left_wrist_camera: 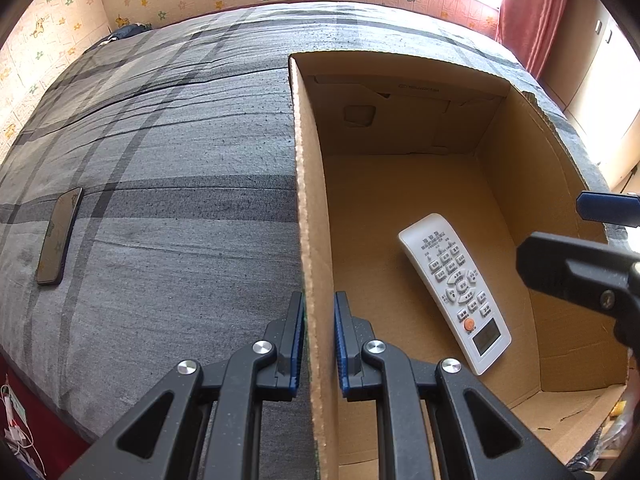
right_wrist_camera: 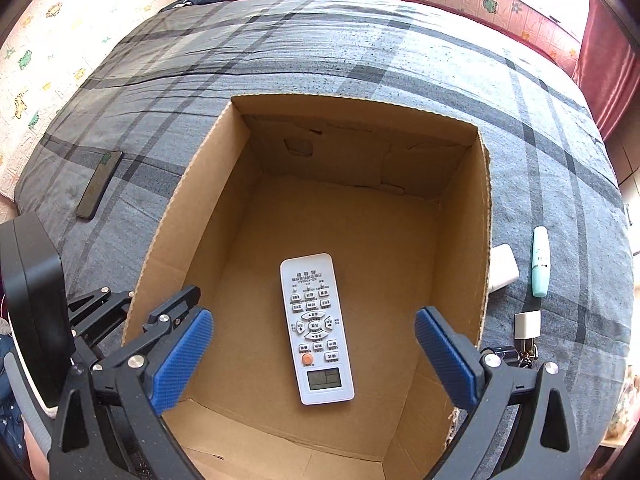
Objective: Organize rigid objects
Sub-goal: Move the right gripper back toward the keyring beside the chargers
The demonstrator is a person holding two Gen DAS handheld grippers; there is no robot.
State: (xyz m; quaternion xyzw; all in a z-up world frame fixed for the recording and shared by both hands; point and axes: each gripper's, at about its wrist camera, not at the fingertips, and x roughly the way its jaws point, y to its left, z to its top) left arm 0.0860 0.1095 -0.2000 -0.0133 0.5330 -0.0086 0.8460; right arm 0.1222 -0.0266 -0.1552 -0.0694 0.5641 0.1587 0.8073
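An open cardboard box (left_wrist_camera: 316, 240) (right_wrist_camera: 192, 184) stands on a grey plaid bed. A white remote control (left_wrist_camera: 456, 292) (right_wrist_camera: 316, 330) lies flat on the box floor. My left gripper (left_wrist_camera: 319, 340) is shut on the box's left wall, one finger on each side of it. My right gripper (right_wrist_camera: 314, 364) is open and empty, above the near end of the box, over the remote. The right gripper also shows at the right edge of the left wrist view (left_wrist_camera: 580, 256).
A dark phone (left_wrist_camera: 58, 236) (right_wrist_camera: 99, 185) lies on the bed left of the box. Right of the box lie a white block (right_wrist_camera: 503, 268), a mint-green tube (right_wrist_camera: 540, 262) and a padlock with keys (right_wrist_camera: 527, 330). Patterned walls and a red curtain (left_wrist_camera: 532, 12) surround the bed.
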